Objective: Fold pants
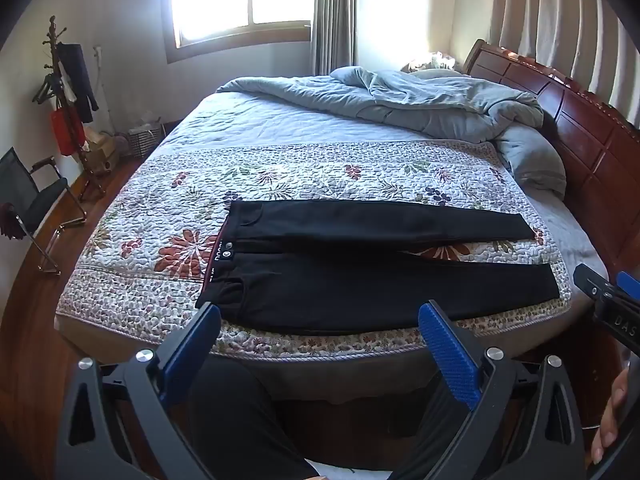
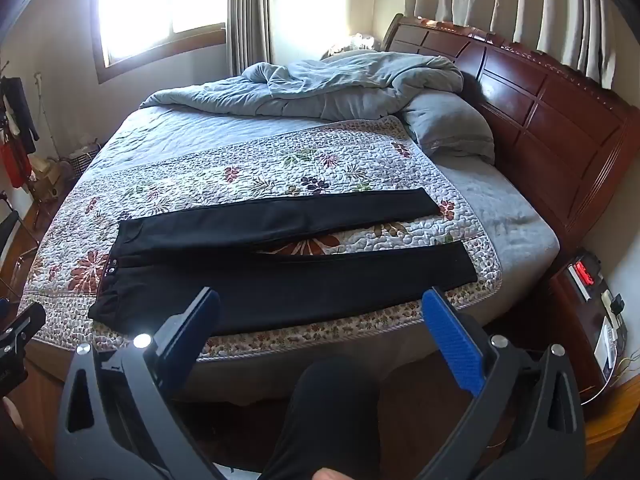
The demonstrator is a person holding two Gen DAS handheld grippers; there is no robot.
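Observation:
Black pants (image 1: 360, 272) lie flat on the floral quilt (image 1: 280, 176) near the bed's front edge, waistband to the left, both legs spread apart and pointing right. They also show in the right wrist view (image 2: 280, 276). My left gripper (image 1: 320, 316) is open and empty, held above the bed's front edge before the near leg. My right gripper (image 2: 320, 304) is open and empty, also at the front edge, before the near leg. The right gripper's body shows at the right edge of the left wrist view (image 1: 608, 300).
A rumpled grey duvet (image 1: 400, 100) and pillow (image 2: 452, 128) lie at the head of the bed by the wooden headboard (image 2: 540, 112). A nightstand (image 2: 588, 320) stands to the right. A chair (image 1: 32, 208) and coat rack (image 1: 68, 108) stand to the left.

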